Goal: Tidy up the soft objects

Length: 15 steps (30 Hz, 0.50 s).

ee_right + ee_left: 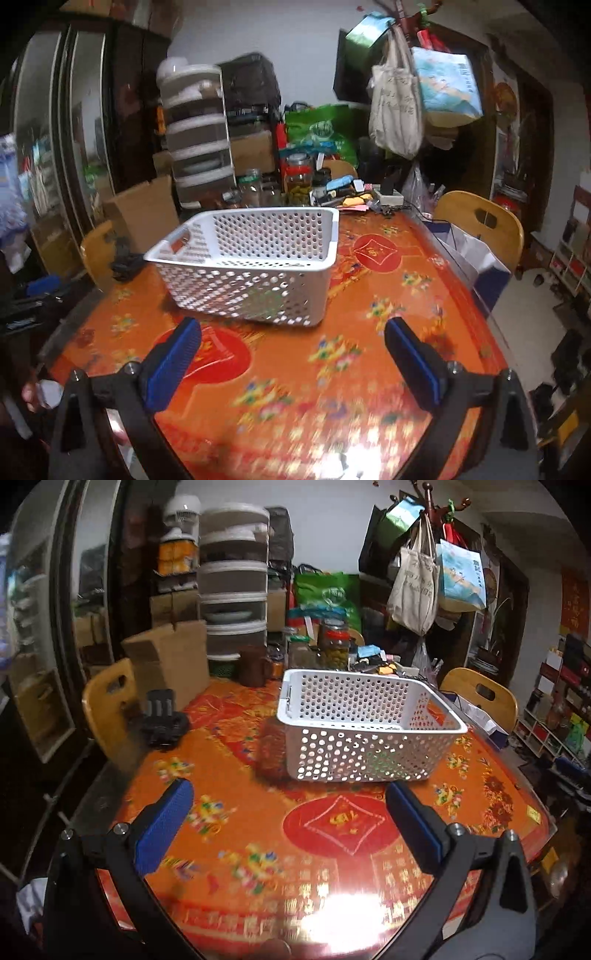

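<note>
Surface (258, 834) fills most of both your views: an orange and red patterned cloth under a glossy cover, with a bright glare patch near the close edge. On it, past both tools, sits the white perforated basket (365, 734) (251, 266), upright and roughly mid-surface. Something green shows faintly through its near wall holes, but you cannot tell what it is, and the rest of the inside is hidden by the rim from these angles.

Behind the basket, the far edge is crowded: a tall stack of white drawers (234, 587), a cardboard box (170, 657), jars (334, 644) of pickled greens, and small clutter too blurred to name. A coat stand hung with a canvas tote bag (413, 590) rises at the back right. Wooden chairs (110, 709) (480, 221) stand at the left and right sides. A black object (162, 720) lies near the left chair, its shape unclear.

Your left tool (288, 794) hangs above the cloth with its blue pads spread wide, gripping nothing. Your right tool (291, 332) is likewise spread apart and unloaded, well short of the basket. Nothing stands between either tool and the basket.
</note>
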Motion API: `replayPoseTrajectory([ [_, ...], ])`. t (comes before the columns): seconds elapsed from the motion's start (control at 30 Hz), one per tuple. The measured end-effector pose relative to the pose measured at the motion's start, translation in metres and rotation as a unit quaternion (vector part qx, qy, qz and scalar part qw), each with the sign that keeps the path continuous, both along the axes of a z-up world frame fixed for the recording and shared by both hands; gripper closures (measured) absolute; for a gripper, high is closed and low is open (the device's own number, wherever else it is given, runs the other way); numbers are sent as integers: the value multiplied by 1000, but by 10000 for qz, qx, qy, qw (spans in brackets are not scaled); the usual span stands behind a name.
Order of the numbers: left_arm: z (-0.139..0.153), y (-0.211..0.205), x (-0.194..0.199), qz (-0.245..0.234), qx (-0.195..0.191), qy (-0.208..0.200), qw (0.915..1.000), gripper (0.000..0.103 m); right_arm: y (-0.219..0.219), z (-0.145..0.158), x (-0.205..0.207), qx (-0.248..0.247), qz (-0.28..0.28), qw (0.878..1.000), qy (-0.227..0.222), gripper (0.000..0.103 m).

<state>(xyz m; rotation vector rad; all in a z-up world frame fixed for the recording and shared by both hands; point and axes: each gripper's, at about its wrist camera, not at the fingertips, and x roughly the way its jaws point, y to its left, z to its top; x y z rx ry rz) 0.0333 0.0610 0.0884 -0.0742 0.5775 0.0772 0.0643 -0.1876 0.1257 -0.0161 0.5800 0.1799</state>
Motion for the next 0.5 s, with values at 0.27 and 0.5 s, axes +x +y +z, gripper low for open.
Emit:
replayPoseTrajectory([
  [0.27,31,-38,-64,-559,-204,-36,9982,0,11,41,-77,8,451,9973,-580,0],
  [0.5,49,-78,-70,-764,-58,-49,9971,0,17,40,-68,-192,376,9983,-413,0],
])
